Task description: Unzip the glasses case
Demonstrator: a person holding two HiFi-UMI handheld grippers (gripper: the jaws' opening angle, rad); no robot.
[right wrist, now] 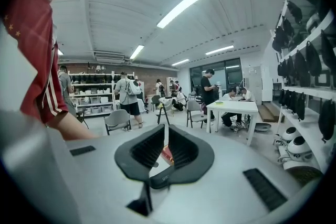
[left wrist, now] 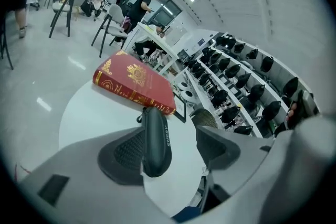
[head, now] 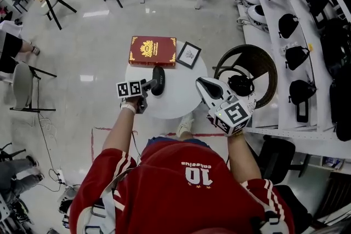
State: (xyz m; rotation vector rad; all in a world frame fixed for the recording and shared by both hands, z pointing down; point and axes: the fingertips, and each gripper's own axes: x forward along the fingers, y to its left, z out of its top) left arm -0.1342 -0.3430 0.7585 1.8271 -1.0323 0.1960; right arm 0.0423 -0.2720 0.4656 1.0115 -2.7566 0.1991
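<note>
Head view: a round white counter (head: 181, 102) carries a red book (head: 152, 51) at its far edge. The left gripper (left wrist: 176, 140) has its jaws wide apart, clamping nothing. The right gripper (right wrist: 164, 134) has its jaws almost together and empty. The black glasses case (head: 158, 80) lies mid-counter against the left gripper's left jaw.

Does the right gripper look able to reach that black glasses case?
Probably yes. The right gripper hovers at the edge of the table, jaws together, with only bare tabletop between it and the glasses case. The left gripper, jaws apart, straddles the case's near end.

Black glasses case (head: 158, 80), closed (lying flat)
</note>
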